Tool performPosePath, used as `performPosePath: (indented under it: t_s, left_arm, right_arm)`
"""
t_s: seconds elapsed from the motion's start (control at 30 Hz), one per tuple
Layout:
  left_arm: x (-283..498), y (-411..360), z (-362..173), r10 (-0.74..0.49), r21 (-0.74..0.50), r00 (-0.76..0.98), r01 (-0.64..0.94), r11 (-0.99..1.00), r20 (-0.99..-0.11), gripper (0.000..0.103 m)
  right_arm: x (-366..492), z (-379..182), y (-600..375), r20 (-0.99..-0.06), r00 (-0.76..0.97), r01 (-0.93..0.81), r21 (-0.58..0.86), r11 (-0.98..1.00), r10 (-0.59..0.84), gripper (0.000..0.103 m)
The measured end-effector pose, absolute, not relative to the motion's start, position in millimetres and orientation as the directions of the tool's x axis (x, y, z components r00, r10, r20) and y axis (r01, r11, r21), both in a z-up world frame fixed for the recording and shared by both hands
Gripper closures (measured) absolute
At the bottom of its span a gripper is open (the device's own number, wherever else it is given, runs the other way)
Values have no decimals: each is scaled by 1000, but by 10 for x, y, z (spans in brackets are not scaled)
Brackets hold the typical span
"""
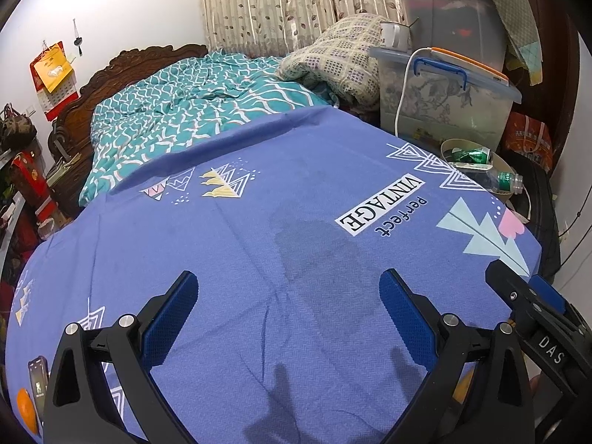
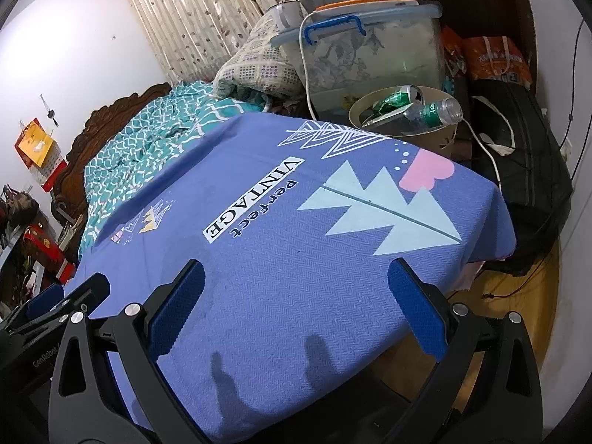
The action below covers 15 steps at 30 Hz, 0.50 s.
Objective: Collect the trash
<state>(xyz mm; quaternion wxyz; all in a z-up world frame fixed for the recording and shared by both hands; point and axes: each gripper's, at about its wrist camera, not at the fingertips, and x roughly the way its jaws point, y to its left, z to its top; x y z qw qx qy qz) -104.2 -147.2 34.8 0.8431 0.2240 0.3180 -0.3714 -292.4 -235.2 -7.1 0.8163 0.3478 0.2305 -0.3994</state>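
Apparently we are near the end: our left gripper (image 1: 288, 318) and right gripper (image 2: 296, 307) both hover with fingers spread and empty over the blue cloth (image 2: 281, 277). The green can (image 2: 397, 98) and plastic bottle (image 2: 433, 111) already sit in the beige bin (image 2: 440, 140) beyond the far corner. Next, we judge, calls for scanning the cloth for leftovers; none shows.

Room lit evenly, kinda cool indoor light from behind and above. Soft tool shadows fell on blue cloth (image 1: 281, 259) ahead of fingers. Heavy fisheye bending at edges, black corners. Centre sharp, wall (image 1: 122, 3) slightly blown out.
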Motion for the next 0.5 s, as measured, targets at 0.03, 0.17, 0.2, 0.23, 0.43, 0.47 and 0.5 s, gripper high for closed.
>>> performPosePath:
  t_s: [0.03, 0.17, 0.2, 0.23, 0.43, 0.47, 0.5]
  left_arm:
    - [-1044, -1471, 350, -485, 140, 522, 768, 625, -702, 8]
    - [-1048, -1459, 352, -486, 138, 520, 769, 624, -703, 8]
    - [-1055, -1459, 353, -487, 138, 520, 770, 623, -701, 8]
    - [-1047, -1447, 355, -488, 137, 520, 770, 624, -701, 9]
    - [-1061, -1424, 358, -491, 130, 518, 769, 626, -701, 9]
    - [-1048, -1420, 357, -490, 131, 518, 769, 625, -701, 9]
    - [-1047, -1420, 357, -490, 132, 519, 769, 626, -701, 9]
  right_arm:
    - [-2918, -66, -2339, -653, 574, 812, 381, 441, -493, 5]
    - [-2912, -67, -2317, -654, 572, 814, 378, 442, -494, 5]
    - [-2914, -68, -2309, -654, 571, 815, 376, 442, -497, 5]
    - [-2913, -62, -2307, -653, 571, 814, 376, 442, -497, 5]
    - [-2890, -56, -2287, -652, 571, 814, 371, 447, -499, 5]
    - [-2892, -56, -2285, -652, 571, 814, 372, 446, -500, 5]
    - [-2891, -56, -2283, -651, 571, 814, 372, 445, -500, 5]
